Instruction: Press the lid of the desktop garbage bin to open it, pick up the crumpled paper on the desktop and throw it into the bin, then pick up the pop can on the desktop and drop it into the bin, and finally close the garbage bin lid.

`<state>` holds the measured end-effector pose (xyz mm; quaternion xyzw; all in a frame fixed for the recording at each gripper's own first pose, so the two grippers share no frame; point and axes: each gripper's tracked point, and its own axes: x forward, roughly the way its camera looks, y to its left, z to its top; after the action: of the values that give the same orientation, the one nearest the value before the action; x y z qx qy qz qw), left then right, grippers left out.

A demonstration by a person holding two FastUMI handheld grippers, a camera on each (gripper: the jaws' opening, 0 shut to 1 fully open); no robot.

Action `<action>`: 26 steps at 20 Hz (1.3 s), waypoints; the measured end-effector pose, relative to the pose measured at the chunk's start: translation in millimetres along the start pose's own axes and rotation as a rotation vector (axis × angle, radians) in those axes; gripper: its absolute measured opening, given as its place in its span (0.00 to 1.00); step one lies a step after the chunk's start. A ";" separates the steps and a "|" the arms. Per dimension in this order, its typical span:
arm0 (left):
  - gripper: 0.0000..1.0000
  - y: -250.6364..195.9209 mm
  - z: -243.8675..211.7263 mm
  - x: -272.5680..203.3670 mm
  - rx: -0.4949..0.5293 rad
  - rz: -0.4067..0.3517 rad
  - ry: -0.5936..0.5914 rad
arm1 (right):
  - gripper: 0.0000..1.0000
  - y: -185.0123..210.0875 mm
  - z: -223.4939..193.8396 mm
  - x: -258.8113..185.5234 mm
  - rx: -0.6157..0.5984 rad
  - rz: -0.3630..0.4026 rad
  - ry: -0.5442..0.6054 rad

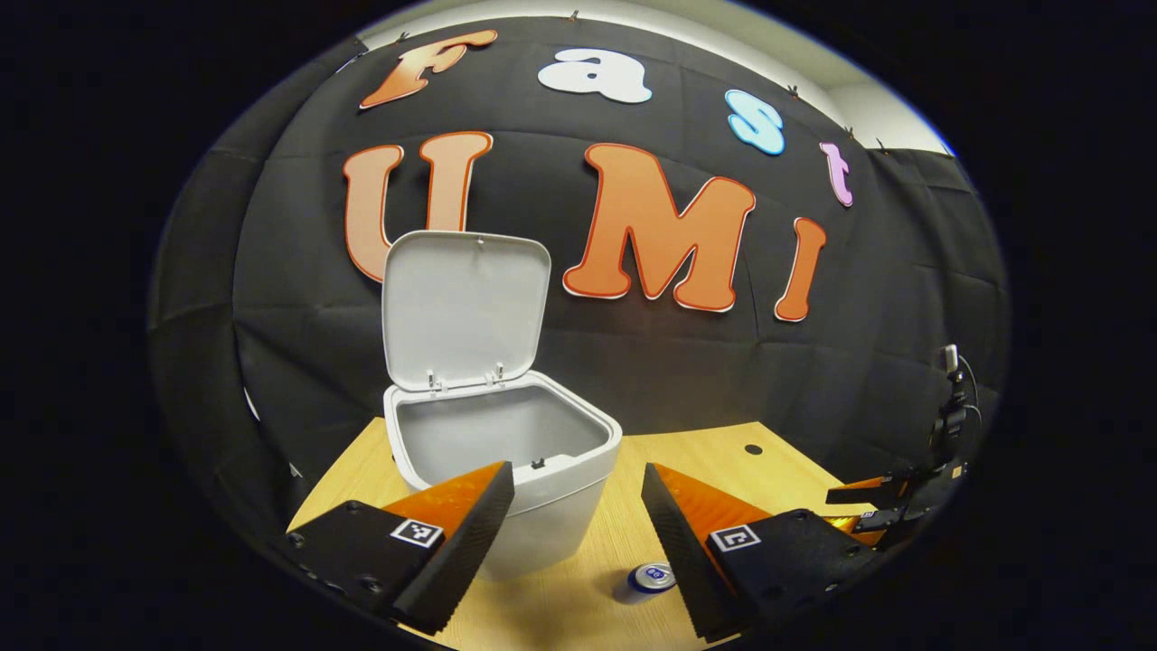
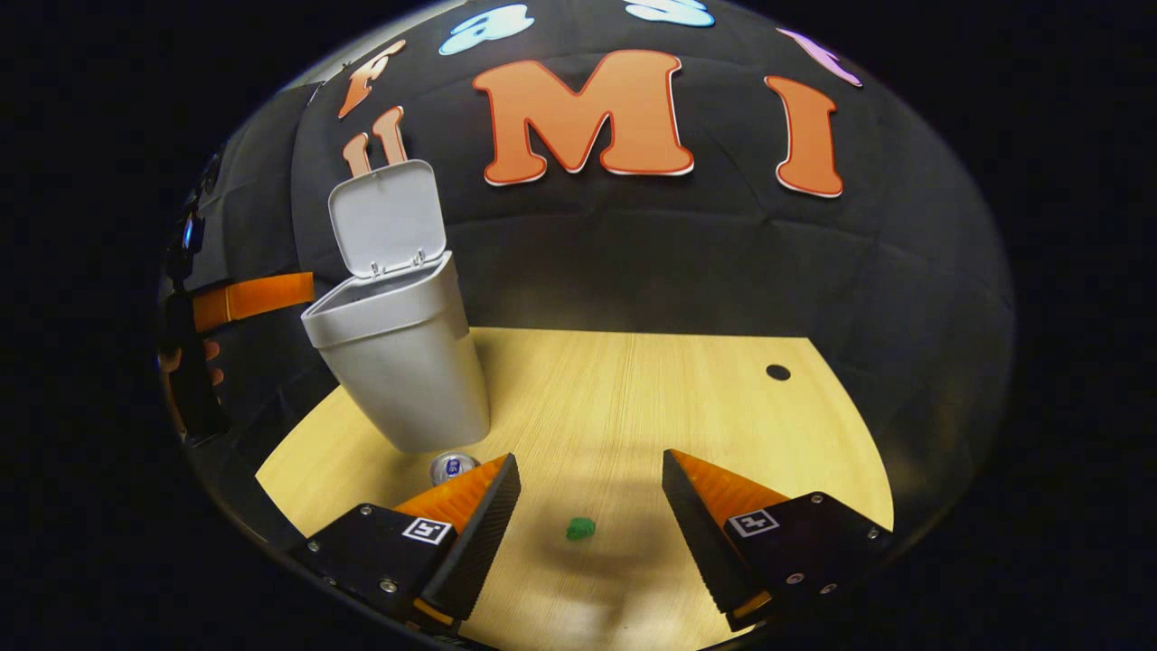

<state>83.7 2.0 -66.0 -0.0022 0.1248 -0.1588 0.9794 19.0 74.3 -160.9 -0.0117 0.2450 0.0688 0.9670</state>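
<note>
Grey bin (image 1: 506, 470) open; can (image 2: 451, 467) beside it.

Your left gripper (image 1: 578, 506) carries two wedge-shaped fingers with ribbed, sawtooth inner faces, each bolted to a flat black block. Each block (image 1: 362, 547) wears a small square black-and-white marker tag (image 1: 417, 533) near its inner corner, and round screw heads (image 1: 369, 584) dot the outer edges. Your right gripper (image 2: 592, 502) is built the same way: twin tapering wedges, ribbed inside, on black blocks with a square tag (image 2: 754, 523) apiece and bright screws (image 2: 794, 579) along the rims. Seen from the left gripper view, that other tool (image 1: 890, 506) also trails a dark cable (image 1: 969, 384) off its upright rear post.
</note>
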 end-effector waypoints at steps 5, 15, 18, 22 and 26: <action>0.92 19.8 -17.7 -3.0 0.003 0.027 0.043 | 0.95 4.6 -47.7 27.0 -0.018 0.011 0.136; 0.95 61.8 -33.0 -14.0 0.054 0.087 0.079 | 0.96 8.0 -131.5 90.3 -0.048 0.006 0.412; 0.95 70.2 -38.4 -14.5 0.035 0.095 0.089 | 0.94 7.5 -139.5 98.1 -0.090 0.002 0.461; 0.95 85.7 -41.0 -15.5 0.035 0.116 0.096 | 0.76 18.4 -149.2 106.6 -0.088 0.025 0.497; 0.96 96.4 -40.8 -15.6 0.037 0.130 0.103 | 0.54 20.9 -151.9 110.7 -0.104 0.009 0.510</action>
<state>89.4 99.8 -106.0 0.0324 0.1718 -0.0971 0.9798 40.7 100.6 -346.9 -0.0772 0.4772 0.0805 0.8717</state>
